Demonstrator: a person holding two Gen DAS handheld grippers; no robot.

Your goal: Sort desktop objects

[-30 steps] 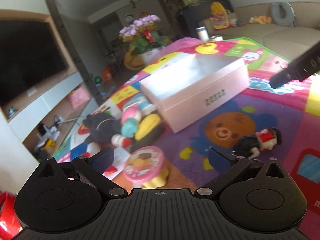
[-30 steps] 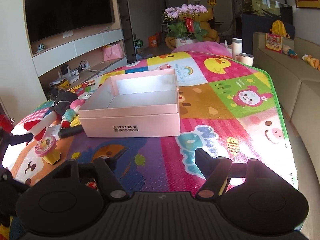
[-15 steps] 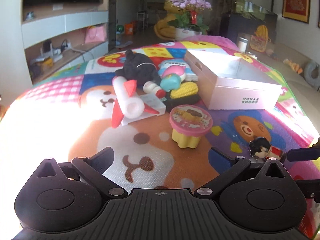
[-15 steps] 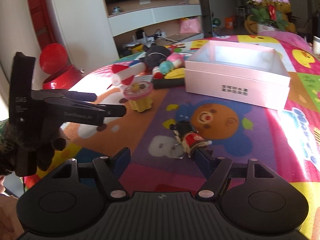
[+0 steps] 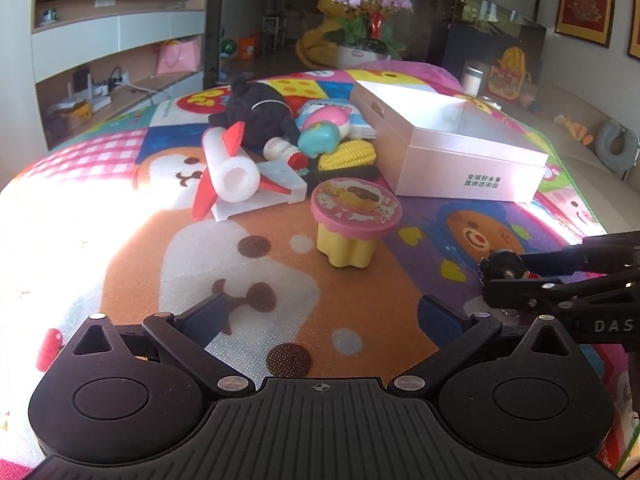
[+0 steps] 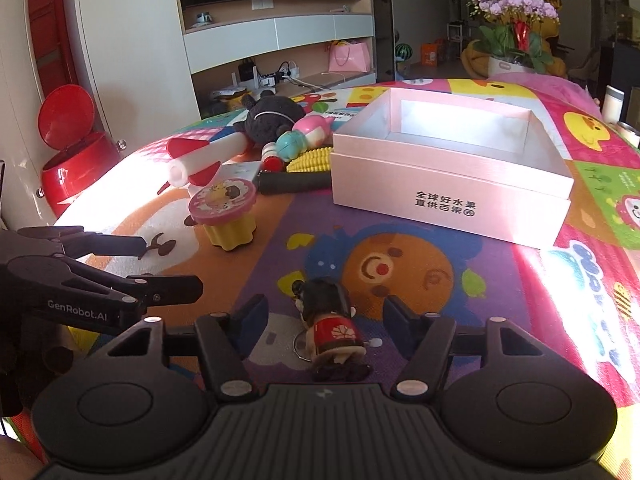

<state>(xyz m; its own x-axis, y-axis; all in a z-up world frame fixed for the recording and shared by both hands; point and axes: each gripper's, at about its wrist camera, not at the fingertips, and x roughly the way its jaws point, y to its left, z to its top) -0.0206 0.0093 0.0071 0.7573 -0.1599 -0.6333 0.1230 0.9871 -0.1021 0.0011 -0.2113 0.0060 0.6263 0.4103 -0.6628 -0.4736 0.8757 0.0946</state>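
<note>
A small doll (image 6: pixel 332 328) with black hair and a red body lies on the play mat (image 6: pixel 400 360) between the fingers of my right gripper (image 6: pixel 326 314). Its jaws are closing, with gaps still showing on both sides of the doll. In the left wrist view the right gripper (image 5: pixel 505 280) reaches in from the right around the doll's head (image 5: pixel 502 264). My left gripper (image 5: pixel 324 316) hangs open over the mat with nothing in it, just short of a yellow toy with a pink lid (image 5: pixel 354 216). An open pink box (image 6: pixel 452 200) stands behind.
A pile of toys lies left of the box: a white and red rocket (image 5: pixel 230 168), a black plush (image 5: pixel 260 114), a corn cob (image 5: pixel 348 156) and a pink and teal figure (image 5: pixel 326 130). A red bin (image 6: pixel 74 160) stands beyond the mat's left edge.
My right gripper has swung left and come down over the doll, and its jaws have narrowed around it. My left gripper has rolled level and moved over the mat before the pink-lidded toy.
</note>
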